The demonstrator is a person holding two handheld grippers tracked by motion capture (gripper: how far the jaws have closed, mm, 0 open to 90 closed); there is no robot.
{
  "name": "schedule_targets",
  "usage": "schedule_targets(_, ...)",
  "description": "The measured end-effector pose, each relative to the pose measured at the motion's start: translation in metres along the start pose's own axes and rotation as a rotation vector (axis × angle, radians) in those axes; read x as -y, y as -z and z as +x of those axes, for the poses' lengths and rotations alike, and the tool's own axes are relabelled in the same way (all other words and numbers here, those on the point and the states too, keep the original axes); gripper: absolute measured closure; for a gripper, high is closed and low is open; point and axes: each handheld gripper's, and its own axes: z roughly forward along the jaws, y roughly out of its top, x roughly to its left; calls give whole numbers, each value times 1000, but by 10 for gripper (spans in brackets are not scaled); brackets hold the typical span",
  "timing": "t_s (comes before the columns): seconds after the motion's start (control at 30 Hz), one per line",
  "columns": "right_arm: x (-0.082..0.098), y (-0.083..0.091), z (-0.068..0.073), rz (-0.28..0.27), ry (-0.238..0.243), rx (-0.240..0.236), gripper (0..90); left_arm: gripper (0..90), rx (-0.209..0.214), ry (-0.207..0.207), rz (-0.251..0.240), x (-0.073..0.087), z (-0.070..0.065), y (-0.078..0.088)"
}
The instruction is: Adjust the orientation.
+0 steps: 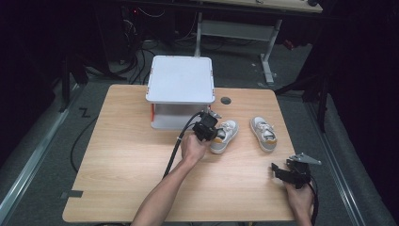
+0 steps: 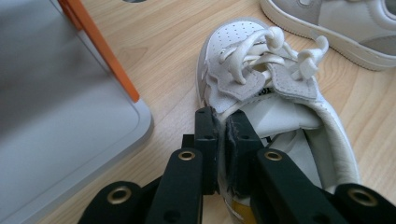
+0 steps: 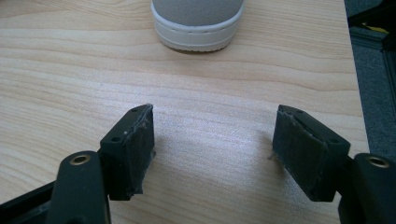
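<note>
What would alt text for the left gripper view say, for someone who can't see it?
The left gripper is shut on the side wall of a white shoe lying on a wooden table. A grey bin with an orange latch sits at the left, and a second shoe lies at the top right.
</note>
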Motion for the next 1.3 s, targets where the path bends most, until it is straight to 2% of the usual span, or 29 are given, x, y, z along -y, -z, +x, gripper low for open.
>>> schedule_targets(0.2,0,0,0,0,0,0,296,843,1,19,-31,12,9,25)
schedule_targets(0.43,0,0,0,0,-3,2,297,843,-19,58,-51,35,23,59)
schedule_targets(0.67,0,0,0,1,-3,2,297,838,-10,84,-68,55,29,76)
schedule_targets(0.9,0,0,0,-1,-1,3,297,834,-34,124,-60,83,30,94)
schedule_targets(1.1,0,0,0,-1,-1,3,297,833,-64,133,-43,96,28,100)
schedule_targets(1.3,0,0,0,-1,-1,3,297,831,-95,166,-28,110,29,102)
